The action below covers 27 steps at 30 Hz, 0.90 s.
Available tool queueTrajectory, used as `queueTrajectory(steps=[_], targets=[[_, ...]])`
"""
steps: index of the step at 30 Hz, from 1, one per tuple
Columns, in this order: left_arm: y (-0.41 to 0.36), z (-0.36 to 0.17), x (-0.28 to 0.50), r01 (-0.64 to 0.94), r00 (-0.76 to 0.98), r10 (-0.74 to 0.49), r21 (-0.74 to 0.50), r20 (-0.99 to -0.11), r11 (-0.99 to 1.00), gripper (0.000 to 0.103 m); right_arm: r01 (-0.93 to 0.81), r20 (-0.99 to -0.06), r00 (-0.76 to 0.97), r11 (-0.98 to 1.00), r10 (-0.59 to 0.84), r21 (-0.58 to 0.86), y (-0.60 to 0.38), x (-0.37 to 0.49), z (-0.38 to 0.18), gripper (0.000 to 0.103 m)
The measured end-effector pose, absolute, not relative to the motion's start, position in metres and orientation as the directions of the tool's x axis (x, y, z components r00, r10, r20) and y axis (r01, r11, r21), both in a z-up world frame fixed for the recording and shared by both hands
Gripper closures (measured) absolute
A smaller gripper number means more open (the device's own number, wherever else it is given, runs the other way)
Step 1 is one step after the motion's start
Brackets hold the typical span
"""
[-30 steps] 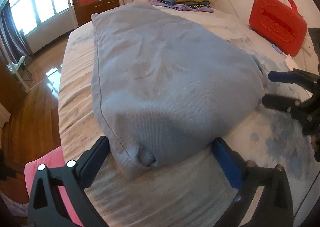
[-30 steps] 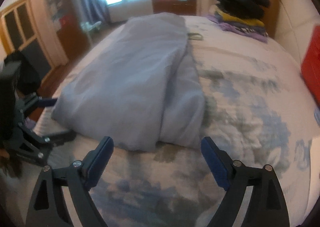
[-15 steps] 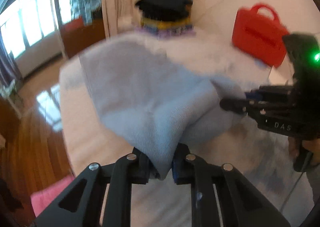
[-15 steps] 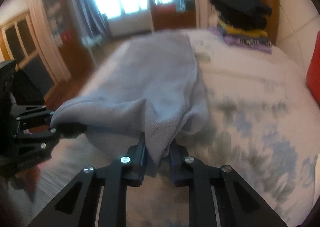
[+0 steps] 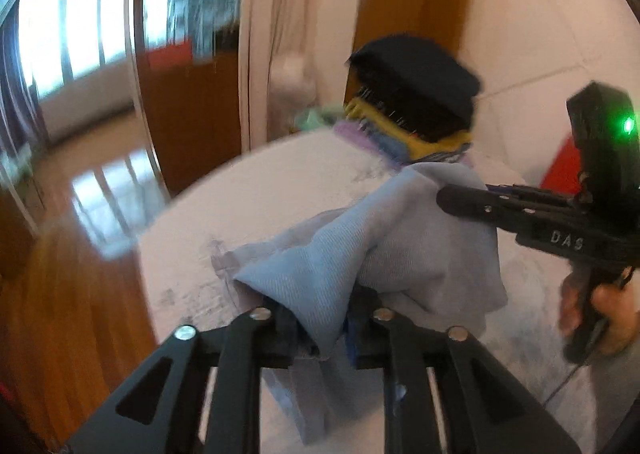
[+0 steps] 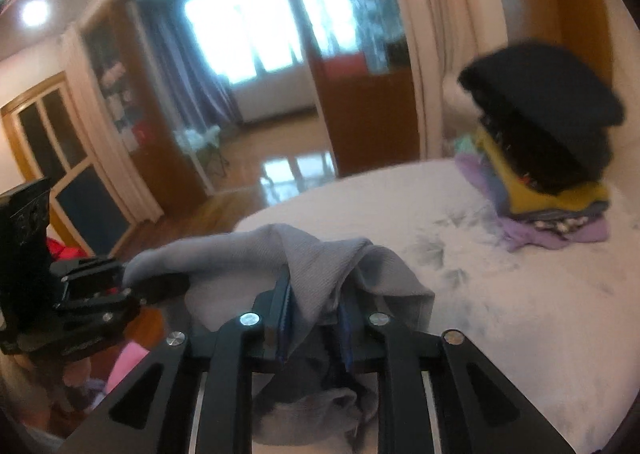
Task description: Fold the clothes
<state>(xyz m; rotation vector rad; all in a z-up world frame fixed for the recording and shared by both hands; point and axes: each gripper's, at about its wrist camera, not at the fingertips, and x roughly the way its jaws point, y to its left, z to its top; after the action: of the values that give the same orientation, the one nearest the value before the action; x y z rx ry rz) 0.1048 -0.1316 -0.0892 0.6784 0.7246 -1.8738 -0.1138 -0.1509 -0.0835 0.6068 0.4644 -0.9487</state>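
Cloth of a pale grey-blue weave, a soft garment [image 5: 400,246], is seen bunched and lifted above the white bed with faint blue-grey blotches [image 5: 248,214], stretched between both tools in the lower middle of each frame. In the left wrist view, a fold of it is pinched between the jaws of the left gripper [image 5: 326,328], at the bottom centre; these jaws are easing apart slightly, yet the fabric is held pressed by the pads. At the right edge of that frame the right gripper [image 5: 452,200] is seen from the side, its black tip buried in the same garment, with a green light glowing on its body and a hand [image 5: 612,314] wrapped around its grip below.

In the right wrist view the right gripper [image 6: 314,310] is shown at the bottom centre, its jaws likewise widening a little while the cloth is clamped between them; more fabric hangs down under the frame. At the left edge, the left gripper [image 6: 160,282] is seen gripping the garment's other corner.

A stack of folded clothes, black on top over yellow and lilac layers [image 6: 548,150], is placed on the bed at the upper right. A polished wooden floor [image 5: 80,254] is visible at the left.
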Motion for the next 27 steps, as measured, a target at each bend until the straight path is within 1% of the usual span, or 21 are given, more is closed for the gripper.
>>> queueTrajectory(steps=[1,2,3,4,6,7,9,11,14,15,16,17,18,19,20,21,22,24,25,26,27], targets=[[-0.151,-0.097,0.110,0.916,-0.384,-0.557,-0.226,-0.736,-0.333,0.051,0.858,-0.628,0.505,0.422,-0.592,0.292,-0.174,-0.110,-0.093,0.058],[-0.161,-0.099,0.115,0.919,-0.381,-0.560,-0.236,-0.735,-0.316,0.029,0.866,-0.637,0.494,0.402,-0.592,0.297,-0.186,-0.109,-0.099,0.051],[-0.166,-0.097,0.119,0.926,-0.367,-0.586,-0.225,-0.723,-0.303,0.021,0.880,-0.645,0.471,0.376,-0.602,0.292,-0.197,-0.111,-0.104,0.047],[-0.171,-0.094,0.124,0.933,-0.352,-0.612,-0.212,-0.708,-0.291,0.015,0.887,-0.638,0.461,0.347,-0.617,0.304,-0.204,-0.117,-0.105,0.046],[-0.175,-0.089,0.131,0.936,-0.346,-0.623,-0.213,-0.701,-0.280,0.015,0.897,-0.622,0.441,0.291,-0.647,0.333,-0.216,-0.132,-0.105,0.043],[-0.173,-0.088,0.133,0.943,-0.326,-0.623,-0.201,-0.711,-0.265,0.015,0.890,-0.605,0.451,0.275,-0.657,0.365,-0.213,-0.142,-0.104,0.040],[-0.165,-0.095,0.131,0.956,-0.280,-0.623,-0.155,-0.730,-0.248,0.015,0.873,-0.573,0.466,0.244,-0.674,0.422,-0.206,-0.162,-0.102,0.039],[-0.148,-0.112,0.124,0.966,-0.236,-0.622,-0.112,-0.747,-0.232,0.015,0.887,-0.606,0.446,0.234,-0.659,0.399,-0.195,-0.163,-0.105,0.039],[-0.122,-0.135,0.110,0.962,-0.248,-0.590,-0.124,-0.768,-0.244,0.015,0.898,-0.657,0.433,0.231,-0.617,0.375,-0.168,-0.160,-0.119,0.039],[-0.115,-0.142,0.106,0.957,-0.269,-0.574,-0.147,-0.774,-0.251,0.016,0.896,-0.663,0.440,0.242,-0.606,0.373,-0.158,-0.158,-0.124,0.042],[-0.110,-0.148,0.102,0.950,-0.294,-0.556,-0.171,-0.778,-0.262,0.026,0.893,-0.669,0.446,0.252,-0.594,0.372,-0.148,-0.156,-0.129,0.045],[-0.106,-0.152,0.098,0.944,-0.309,-0.539,-0.183,-0.784,-0.275,0.039,0.891,-0.672,0.451,0.260,-0.586,0.371,-0.141,-0.152,-0.131,0.061],[-0.102,-0.157,0.094,0.939,-0.315,-0.519,-0.182,-0.795,-0.292,0.043,0.889,-0.676,0.458,0.270,-0.577,0.371,-0.134,-0.148,-0.133,0.078],[-0.099,-0.162,0.089,0.934,-0.320,-0.498,-0.180,-0.806,-0.309,0.054,0.881,-0.683,0.474,0.290,-0.556,0.375,-0.131,-0.141,-0.137,0.086],[-0.096,-0.167,0.085,0.928,-0.325,-0.477,-0.179,-0.817,-0.326,0.061,0.872,-0.689,0.489,0.309,-0.535,0.379,-0.129,-0.134,-0.141,0.087],[-0.093,-0.172,0.080,0.922,-0.329,-0.456,-0.177,-0.827,-0.344,0.062,0.866,-0.698,0.500,0.326,-0.513,0.380,-0.126,-0.128,-0.145,0.087],[-0.089,-0.174,0.081,0.918,-0.338,-0.444,-0.186,-0.830,-0.351,0.062,0.874,-0.725,0.482,0.330,-0.493,0.356,-0.128,-0.120,-0.153,0.087],[-0.081,-0.175,0.089,0.911,-0.360,-0.442,-0.208,-0.822,-0.356,0.062,0.886,-0.733,0.459,0.323,-0.501,0.334,-0.121,-0.121,-0.157,0.087],[-0.077,-0.175,0.093,0.916,-0.353,-0.455,-0.204,-0.817,-0.345,0.058,0.891,-0.738,0.448,0.319,-0.505,0.323,-0.118,-0.121,-0.159,0.086],[-0.072,-0.175,0.097,0.921,-0.345,-0.468,-0.198,-0.814,-0.334,0.041,0.896,-0.740,0.438,0.315,-0.510,0.313,-0.115,-0.122,-0.161,0.083],[-0.068,-0.176,0.101,0.927,-0.336,-0.481,-0.193,-0.810,-0.323,0.033,0.897,-0.731,0.437,0.314,-0.525,0.311,-0.108,-0.126,-0.158,0.071]])
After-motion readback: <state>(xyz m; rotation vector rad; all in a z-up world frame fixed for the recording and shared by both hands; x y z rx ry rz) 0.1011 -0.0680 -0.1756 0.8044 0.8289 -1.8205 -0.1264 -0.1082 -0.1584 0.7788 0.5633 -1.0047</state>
